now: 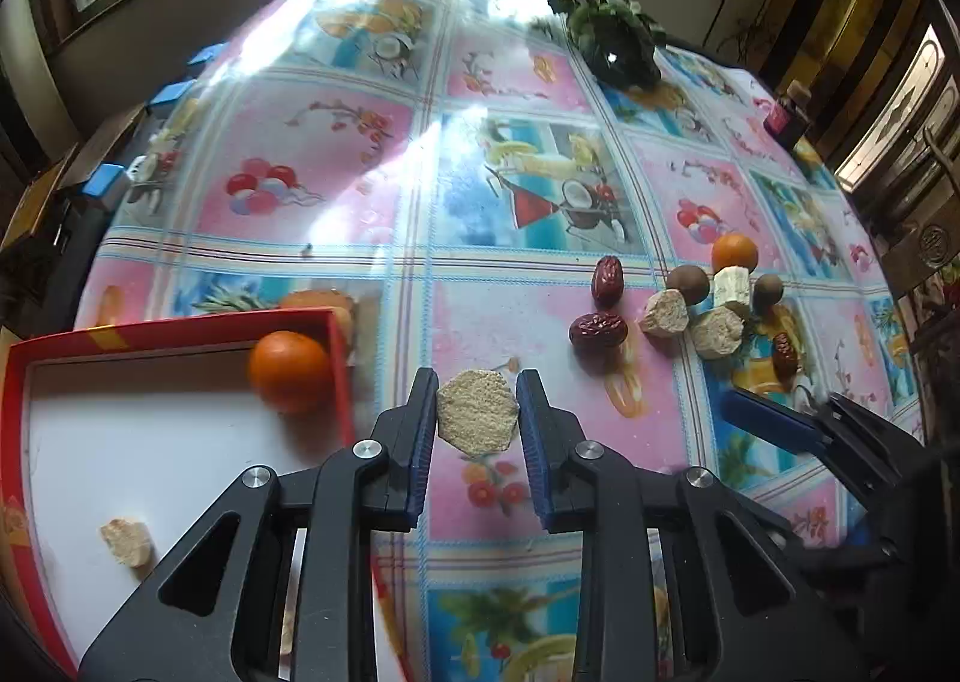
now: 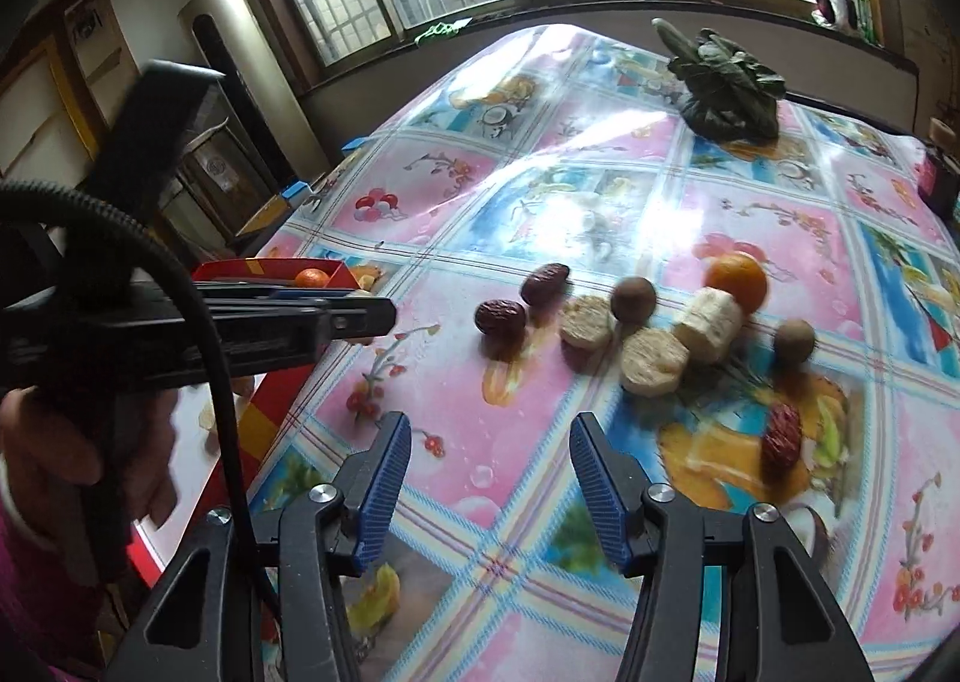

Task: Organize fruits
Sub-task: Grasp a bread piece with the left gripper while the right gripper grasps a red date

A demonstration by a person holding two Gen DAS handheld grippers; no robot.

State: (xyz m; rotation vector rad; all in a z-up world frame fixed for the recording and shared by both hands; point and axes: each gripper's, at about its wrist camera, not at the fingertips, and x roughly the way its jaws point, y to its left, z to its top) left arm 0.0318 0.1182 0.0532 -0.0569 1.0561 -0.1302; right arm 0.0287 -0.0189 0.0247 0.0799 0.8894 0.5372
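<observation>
Left gripper [image 1: 478, 412] pinches a pale dried fruit chunk [image 1: 477, 412] between its pads, so we're mid-carry; next we swing left over the red box [image 1: 180, 331], where an orange [image 1: 291, 370] already sits. Right gripper [image 2: 491, 478] hangs half-open and empty, dates [image 2: 500, 316] and chunks ahead of it on the desk [image 2: 480, 430].

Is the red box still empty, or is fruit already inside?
Not empty. The red box holds an orange in its far corner and a pale chunk on its white floor.

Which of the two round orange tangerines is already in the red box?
The tangerine in the far right corner of the red box. The other tangerine sits on the tablecloth behind the pale chunks.
</observation>
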